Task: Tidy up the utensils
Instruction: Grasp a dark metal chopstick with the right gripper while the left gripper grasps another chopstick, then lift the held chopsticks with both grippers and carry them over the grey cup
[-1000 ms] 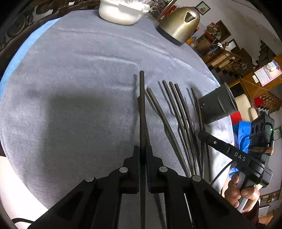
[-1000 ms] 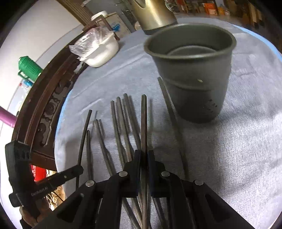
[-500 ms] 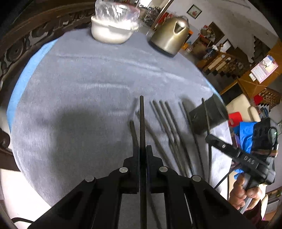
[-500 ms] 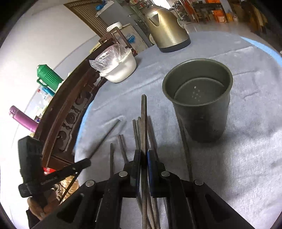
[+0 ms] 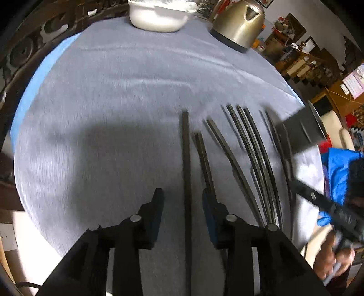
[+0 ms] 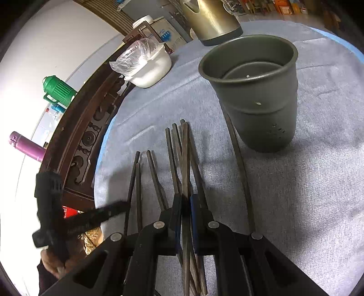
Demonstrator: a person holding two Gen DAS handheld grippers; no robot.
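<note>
Several dark chopsticks (image 5: 250, 157) lie side by side on the grey cloth. My left gripper (image 5: 183, 200) is open, and one chopstick (image 5: 186, 159) lies loose between its jaws on the cloth. My right gripper (image 6: 184, 202) is shut on a chopstick (image 6: 184, 159) that points toward the dark grey cup (image 6: 257, 95), which stands upright just ahead to the right. The cup also shows in the left wrist view (image 5: 302, 129), at the right end of the row. The other chopsticks (image 6: 157, 177) lie under and left of my right gripper.
A gold kettle (image 5: 238, 22) and a white bowl covered with plastic (image 5: 159, 13) stand at the far side of the round table (image 5: 113, 91). A dark carved wooden chair back (image 6: 91, 141) curves along the table's left edge.
My left gripper has opened and let go of its chopstick, which now lies on the cloth. My right gripper, still shut on its chopstick, has dropped lower and closer to the cup.
</note>
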